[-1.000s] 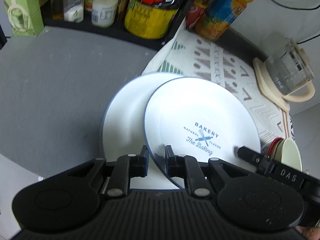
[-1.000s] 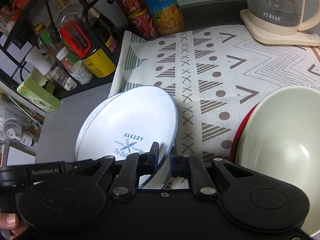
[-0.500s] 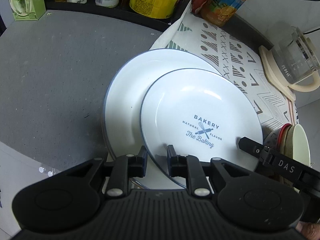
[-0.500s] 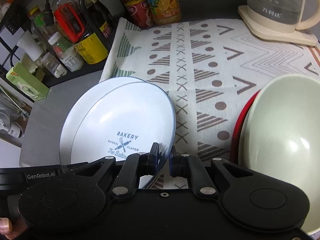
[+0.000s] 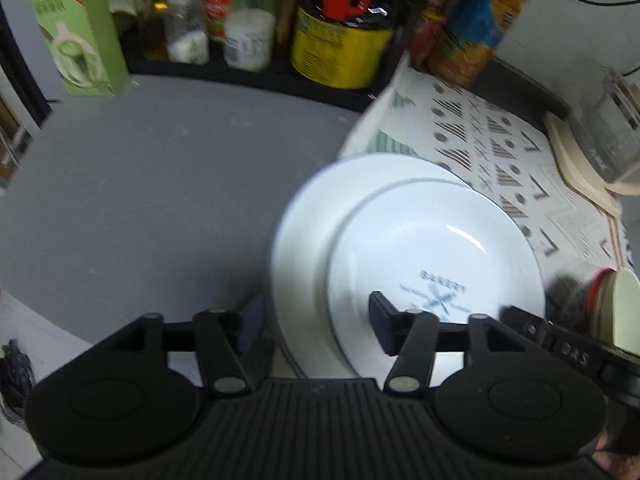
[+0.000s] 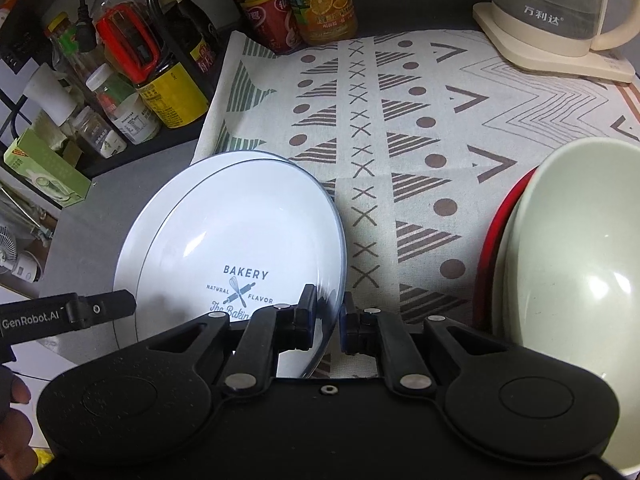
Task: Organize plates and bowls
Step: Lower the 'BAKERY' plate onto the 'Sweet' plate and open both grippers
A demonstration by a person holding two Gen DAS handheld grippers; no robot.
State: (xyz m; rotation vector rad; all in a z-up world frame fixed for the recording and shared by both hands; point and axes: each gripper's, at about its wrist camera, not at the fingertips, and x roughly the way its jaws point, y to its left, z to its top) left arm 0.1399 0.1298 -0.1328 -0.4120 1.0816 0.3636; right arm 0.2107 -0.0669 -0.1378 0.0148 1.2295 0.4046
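Note:
A white plate printed "BAKERY" [image 6: 240, 240] lies off-centre on a larger white plate [image 5: 304, 248], half on the grey counter and half on the patterned cloth. My right gripper [image 6: 326, 314] is shut on the near right rim of the BAKERY plate [image 5: 432, 248]. My left gripper [image 5: 316, 320] is opening. Its jaws stand wide apart with the near rims of both plates between them and neither pad pressing. One left finger [image 6: 100, 308] shows in the right wrist view. A pale green bowl [image 6: 572, 260] sits nested in a red bowl [image 6: 490, 240] at the right.
A black rack of bottles, jars and a yellow tin [image 6: 172, 96] lines the back left, beside a green carton [image 5: 80, 32]. Drink cans and an orange juice bottle [image 6: 324, 0] stand at the cloth's far edge. A glass kettle [image 6: 556, 8] stands at the back right.
My left gripper's jaws have spread wide and let go of the plate's rim. The right gripper has kept its grip. The BAKERY plate has settled lower onto the larger plate.

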